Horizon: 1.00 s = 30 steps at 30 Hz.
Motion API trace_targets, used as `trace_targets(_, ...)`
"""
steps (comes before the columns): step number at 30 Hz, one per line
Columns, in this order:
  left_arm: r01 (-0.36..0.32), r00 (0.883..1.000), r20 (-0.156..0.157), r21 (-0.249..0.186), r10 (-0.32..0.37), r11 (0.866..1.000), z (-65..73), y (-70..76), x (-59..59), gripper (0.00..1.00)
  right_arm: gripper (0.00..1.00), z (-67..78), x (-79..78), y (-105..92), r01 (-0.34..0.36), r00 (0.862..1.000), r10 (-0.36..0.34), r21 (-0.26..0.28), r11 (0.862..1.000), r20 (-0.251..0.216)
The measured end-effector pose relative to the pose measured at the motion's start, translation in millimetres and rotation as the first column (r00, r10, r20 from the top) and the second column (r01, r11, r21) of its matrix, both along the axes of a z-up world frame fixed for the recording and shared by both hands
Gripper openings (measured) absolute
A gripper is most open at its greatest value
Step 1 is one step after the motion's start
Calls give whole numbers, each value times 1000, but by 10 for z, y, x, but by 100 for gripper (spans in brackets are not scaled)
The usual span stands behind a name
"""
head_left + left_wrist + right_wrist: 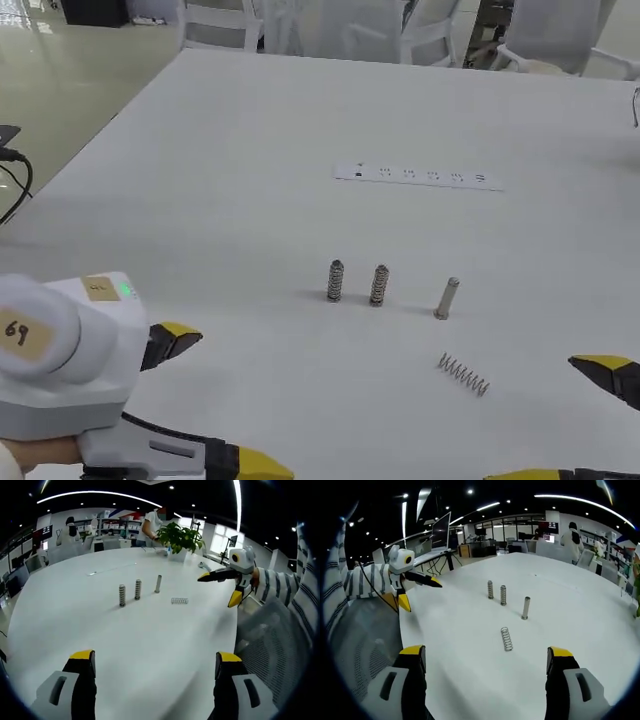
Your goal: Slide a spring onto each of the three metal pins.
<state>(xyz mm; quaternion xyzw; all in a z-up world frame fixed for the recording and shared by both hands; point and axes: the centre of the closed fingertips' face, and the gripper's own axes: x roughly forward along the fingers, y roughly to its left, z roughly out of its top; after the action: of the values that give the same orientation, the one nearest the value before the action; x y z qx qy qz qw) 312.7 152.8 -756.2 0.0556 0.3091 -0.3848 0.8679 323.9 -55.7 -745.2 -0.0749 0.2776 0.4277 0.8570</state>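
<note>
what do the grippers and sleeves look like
The left gripper and right gripper are white with black jaws tipped yellow. The left one carries a tan label reading 69 and a green light. The sleeve is striped white and dark.

**Head view**
- Left gripper point(228, 400): cut off by left and btm edges.
- Right gripper point(548, 420): cut off by right and btm edges, just behind its yellow tips.
- Two pins are hidden inside springs, the left spring point(335, 281) and the middle spring point(379, 285). Shafts covered; bases too small to judge seating.
- Power strip point(415, 176): socket markings too small to read.
- Small label point(100, 288) atop left gripper: text illegible.
- Cable point(15, 175): runs off left edge.
- Chairs point(215, 22): cut by top edge.

**Left gripper view**
- Striped sleeve point(280, 585): runs off right edge.
- Person point(151, 526) at far end of table: too small for detail.

**Right gripper view**
- Second person point(568, 536): likewise too small for detail.
</note>
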Motion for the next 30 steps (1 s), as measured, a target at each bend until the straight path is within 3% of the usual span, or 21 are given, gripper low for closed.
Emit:
trace_targets(13,120,993,-7,51,-120,991,-78,-303,124,95,100,28,-25,-9,7,1000,-7,10,1000,16)
trace_targets(25,217,975,27,75,-220,973,17,-542,376,93,99,56,-65,-24,26,999,-26,10,1000,27)
trace_targets(30,273,961,23,97,-277,957,3,-621,446,89,99,62,-84,-15,32,999,-33,12,999,26)
